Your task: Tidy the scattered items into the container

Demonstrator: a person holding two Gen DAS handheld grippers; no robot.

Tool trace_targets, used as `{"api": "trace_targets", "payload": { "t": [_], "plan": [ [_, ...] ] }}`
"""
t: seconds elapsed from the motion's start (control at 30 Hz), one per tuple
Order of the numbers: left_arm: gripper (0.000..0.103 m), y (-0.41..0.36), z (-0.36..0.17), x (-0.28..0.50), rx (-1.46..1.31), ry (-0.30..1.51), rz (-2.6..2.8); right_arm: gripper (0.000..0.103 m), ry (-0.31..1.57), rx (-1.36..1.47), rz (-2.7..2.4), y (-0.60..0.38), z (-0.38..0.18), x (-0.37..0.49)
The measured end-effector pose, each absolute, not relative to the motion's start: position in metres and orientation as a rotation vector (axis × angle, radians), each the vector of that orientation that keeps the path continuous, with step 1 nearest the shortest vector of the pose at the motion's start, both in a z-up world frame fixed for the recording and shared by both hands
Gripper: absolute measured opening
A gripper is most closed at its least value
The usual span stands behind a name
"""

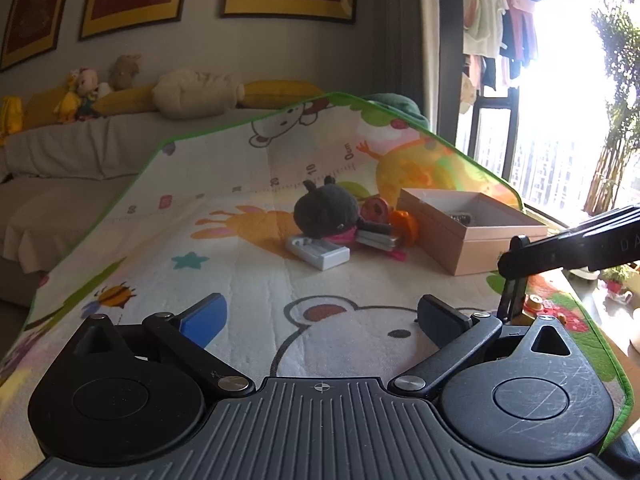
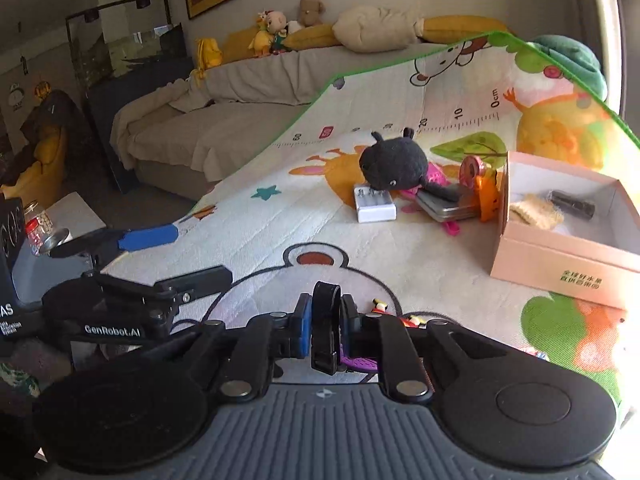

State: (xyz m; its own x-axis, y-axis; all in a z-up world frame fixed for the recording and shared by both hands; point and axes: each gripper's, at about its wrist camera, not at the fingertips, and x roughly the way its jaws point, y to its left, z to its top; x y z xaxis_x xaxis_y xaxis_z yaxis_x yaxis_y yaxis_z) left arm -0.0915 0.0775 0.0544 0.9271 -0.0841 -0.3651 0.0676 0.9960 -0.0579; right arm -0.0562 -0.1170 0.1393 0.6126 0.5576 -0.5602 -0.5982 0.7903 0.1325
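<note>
A pink open box [image 1: 460, 236] [image 2: 560, 256] sits on the play mat at the right, holding a dark cylinder [image 2: 572, 204] and a beige fluffy item [image 2: 536, 210]. Left of it lies a pile: a black plush [image 1: 326, 210] [image 2: 394, 164], a white charger [image 1: 318, 252] [image 2: 374, 204], a grey flat case [image 2: 444, 204], an orange toy [image 1: 406, 224] [image 2: 490, 192] and a round pink item [image 1: 376, 208]. My left gripper [image 1: 320, 316] is open and empty above the mat. My right gripper [image 2: 325, 320] is shut on a black clip [image 2: 326, 328], near the mat's front.
The cartoon play mat [image 1: 248, 288] rises at the back against a sofa [image 2: 240, 120] with plush toys. A small toy figure [image 2: 380, 306] and a purple piece [image 2: 360, 362] lie by the right gripper. A jar [image 2: 38, 226] stands at the left.
</note>
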Motion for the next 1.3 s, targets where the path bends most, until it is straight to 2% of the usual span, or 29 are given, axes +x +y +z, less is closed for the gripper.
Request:
{"api": "trace_targets", "payload": {
  "t": [0.2,0.5,0.67,0.87,1.0,1.3],
  "plan": [
    [0.103,0.049,0.056,-0.090,-0.014,0.374,-0.179,0.014,0.513,0.001,0.614,-0.138,0.186,-0.041],
    [0.103,0.002,0.041,-0.084,0.116,0.405,-0.311,0.013,0.487,0.027,0.575,-0.146,0.191,-0.028],
    [0.103,0.002,0.036,-0.081,0.120,0.430,-0.308,0.013,0.510,0.012,0.551,-0.152,0.178,-0.024],
    [0.103,0.005,0.028,-0.072,0.110,0.484,-0.261,0.014,0.669,0.044,0.550,-0.151,0.145,0.012],
    [0.103,0.010,0.024,-0.063,0.068,0.532,-0.230,0.028,0.775,0.031,0.555,-0.130,0.116,0.050],
    [0.103,0.024,0.023,-0.063,0.006,0.529,-0.261,0.028,0.882,-0.076,0.516,-0.074,0.060,0.112]
  ]
}}
